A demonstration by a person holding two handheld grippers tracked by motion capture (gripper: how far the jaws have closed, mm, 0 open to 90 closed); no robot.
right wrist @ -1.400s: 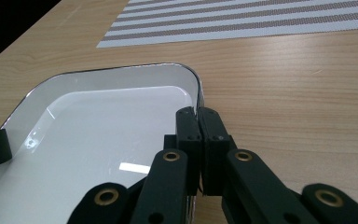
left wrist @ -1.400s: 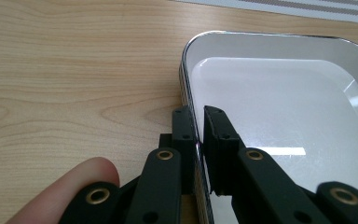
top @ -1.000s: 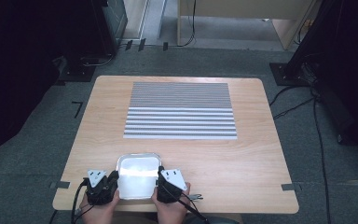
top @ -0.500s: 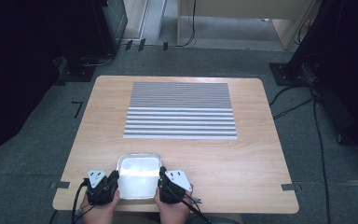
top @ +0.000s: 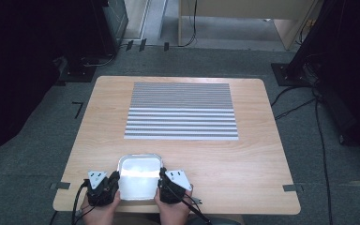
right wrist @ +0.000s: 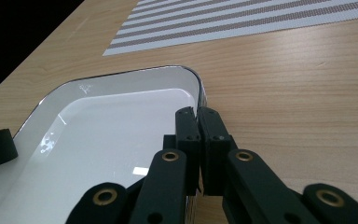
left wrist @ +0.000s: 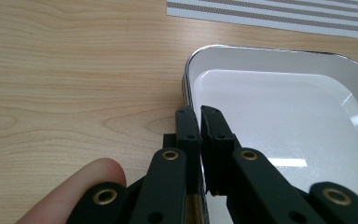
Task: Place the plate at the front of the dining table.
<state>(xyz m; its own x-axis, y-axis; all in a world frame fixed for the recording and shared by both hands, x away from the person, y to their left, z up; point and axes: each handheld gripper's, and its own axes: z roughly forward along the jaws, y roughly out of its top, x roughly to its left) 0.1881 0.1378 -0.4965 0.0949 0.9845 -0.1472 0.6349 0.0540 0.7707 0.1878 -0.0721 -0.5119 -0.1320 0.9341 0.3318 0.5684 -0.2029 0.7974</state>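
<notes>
— Wooden desk on a grey carpeted floor, dark stands and cables round about. What sits nearest the person?

— At the near edge of the desk, a little left of its middle, a white tray with a thin metal rim. It is shallow, rounded at the corners, and has nothing in it.

— And the hands?

— One on each side of the tray. The left claw is at the tray's left rim, the right claw at its right rim. From above, each shows a grey three-cornered plate on top and a cable trailing off the near edge.

— Are they holding the tray?

— Yes. In the left gripper view the left claw has its jaws closed on the tray wall, one jaw outside, one inside, with the rim pinched between them. A fingertip of the person shows at the lower left there. In the right gripper view the right claw is clamped the same way over the tray rim near its far right corner, and the tip of the other claw shows at the left side of that view.

— Is the tray lifted?

— I cannot tell; it looks level with the wood.

— Farther out?

— A grey-and-white striped mat lies flat across the middle of the desk toward the far edge, well apart from the tray.
</notes>
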